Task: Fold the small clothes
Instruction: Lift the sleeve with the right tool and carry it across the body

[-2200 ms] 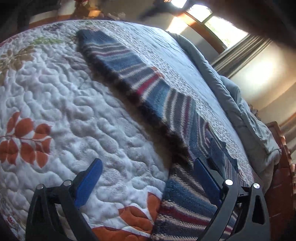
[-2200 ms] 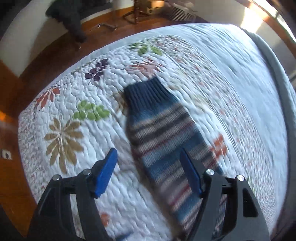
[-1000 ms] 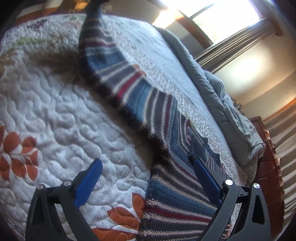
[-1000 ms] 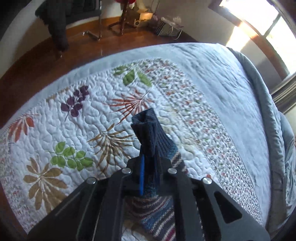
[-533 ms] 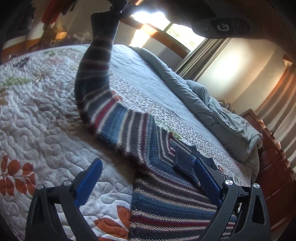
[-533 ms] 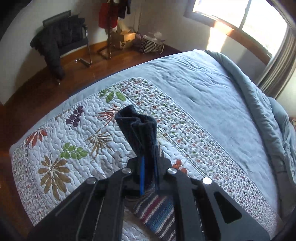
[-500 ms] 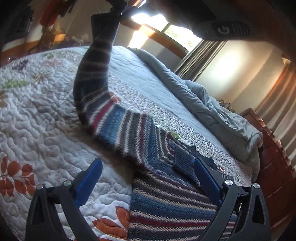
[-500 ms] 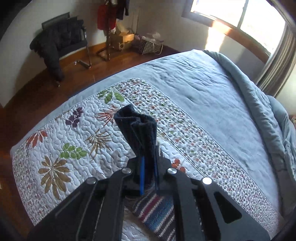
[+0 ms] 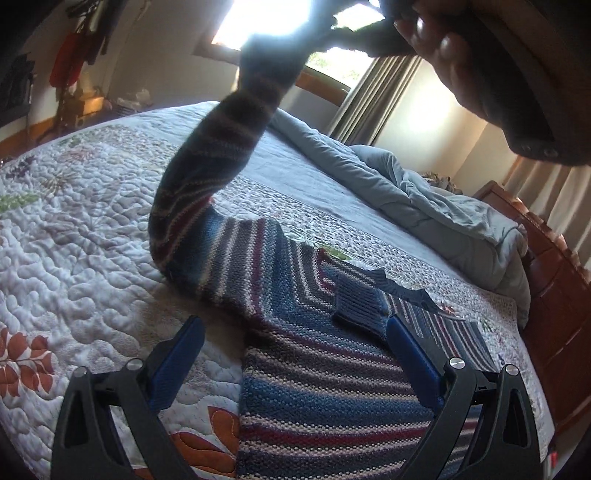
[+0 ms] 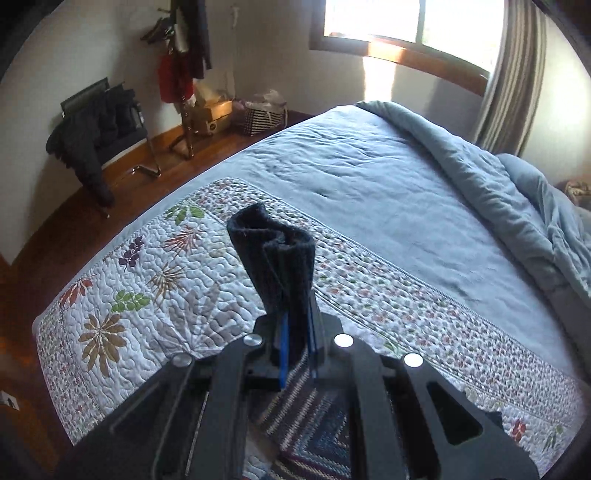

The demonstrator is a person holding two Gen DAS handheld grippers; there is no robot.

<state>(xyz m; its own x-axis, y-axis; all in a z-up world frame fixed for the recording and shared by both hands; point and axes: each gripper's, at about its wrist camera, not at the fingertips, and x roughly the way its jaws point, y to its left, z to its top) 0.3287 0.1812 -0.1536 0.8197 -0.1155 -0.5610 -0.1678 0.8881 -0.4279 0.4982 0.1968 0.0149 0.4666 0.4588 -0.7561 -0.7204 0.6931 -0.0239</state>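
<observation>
- Two grippers in my views: my right gripper (image 10: 295, 343) has its fingers pinched tight on the dark cuff (image 10: 275, 251) of the striped sweater (image 9: 317, 373), holding that sleeve up off the quilt (image 9: 74, 236).
- My left gripper (image 9: 295, 354) sits low with fingers spread wide, straddling the sweater's body; I think it isn't touching the knit, though the angle is poor.
- The sweater's body lies flat on the quilt.

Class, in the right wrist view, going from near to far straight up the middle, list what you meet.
right gripper → dark sleeve cuff → floral quilt → plain blue bedspread → window
</observation>
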